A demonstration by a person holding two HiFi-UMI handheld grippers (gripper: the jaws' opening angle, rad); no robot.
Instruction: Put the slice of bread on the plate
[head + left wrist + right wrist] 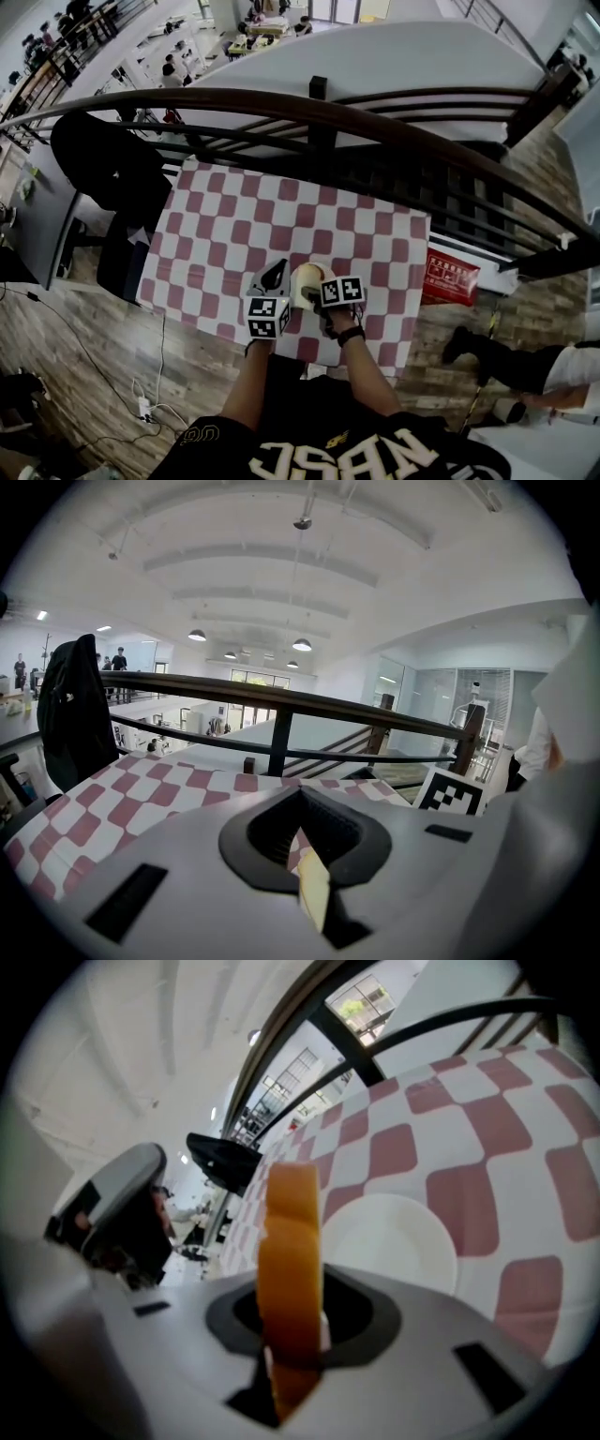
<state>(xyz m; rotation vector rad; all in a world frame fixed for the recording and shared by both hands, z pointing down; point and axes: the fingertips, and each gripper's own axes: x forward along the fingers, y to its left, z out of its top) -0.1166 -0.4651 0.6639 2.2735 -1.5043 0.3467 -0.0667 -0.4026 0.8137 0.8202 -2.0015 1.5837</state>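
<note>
An orange-brown slice of bread (pixel 289 1241) stands on edge in my right gripper (pixel 292 1340), which is shut on it. Beyond it a white plate (pixel 398 1241) lies on the red-and-white checked tablecloth (pixel 525 1185), with nothing on the part I see. In the head view both grippers are near the table's front edge. The right gripper (pixel 317 279) hangs over the plate (pixel 298 292), and the left gripper (pixel 275 278) is just left of it. The left gripper (pixel 298 841) has its jaws together, with only a thin pale yellowish strip showing between them.
A dark curved railing (pixel 319 112) runs along the table's far side. A black jacket on a chair (pixel 108 169) stands at the table's left. A red sign (pixel 448 277) lies on the floor to the right, near a person's legs (pixel 525 361).
</note>
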